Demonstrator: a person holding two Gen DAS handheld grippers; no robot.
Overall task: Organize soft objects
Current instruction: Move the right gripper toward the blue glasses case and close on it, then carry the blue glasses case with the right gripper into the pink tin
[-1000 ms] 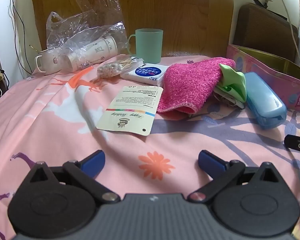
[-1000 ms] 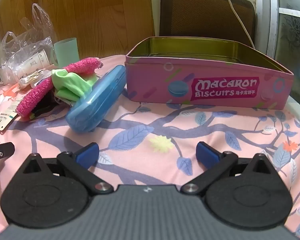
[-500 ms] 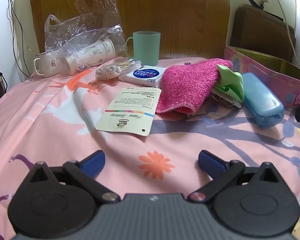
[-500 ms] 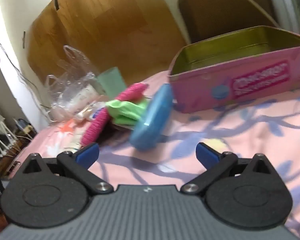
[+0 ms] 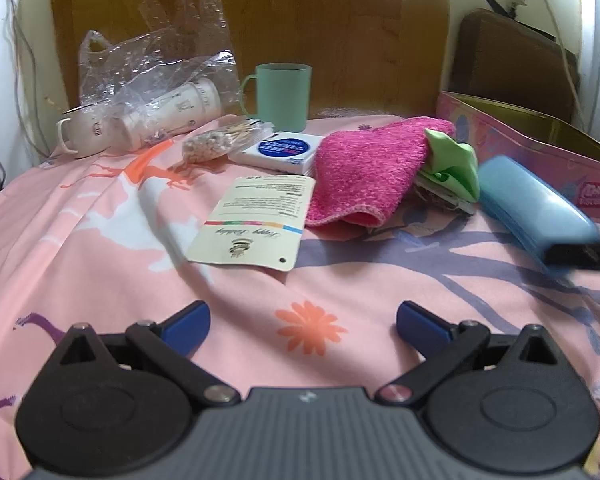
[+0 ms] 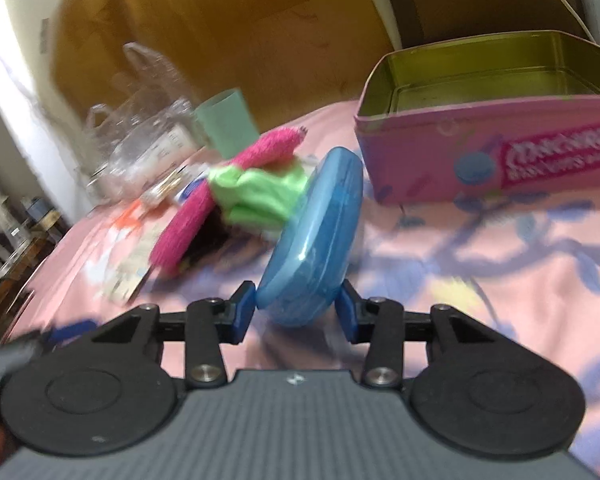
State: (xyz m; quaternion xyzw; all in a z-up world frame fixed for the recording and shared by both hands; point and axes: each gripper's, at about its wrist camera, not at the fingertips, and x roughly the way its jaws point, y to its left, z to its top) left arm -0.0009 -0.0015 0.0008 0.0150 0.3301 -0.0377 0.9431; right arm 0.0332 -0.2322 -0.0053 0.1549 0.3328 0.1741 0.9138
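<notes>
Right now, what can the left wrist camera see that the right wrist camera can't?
Only the left wrist view shows the white mug by the plastic bag and the left gripper, fingers wide apart over bare sheet.

Only the right wrist view shows inside the pink biscuit tin, and the right gripper with its fingers closing around the end of the blue case.

Both show the pink towel, green cloth, green cup, paper card and flowered sheet.
</notes>
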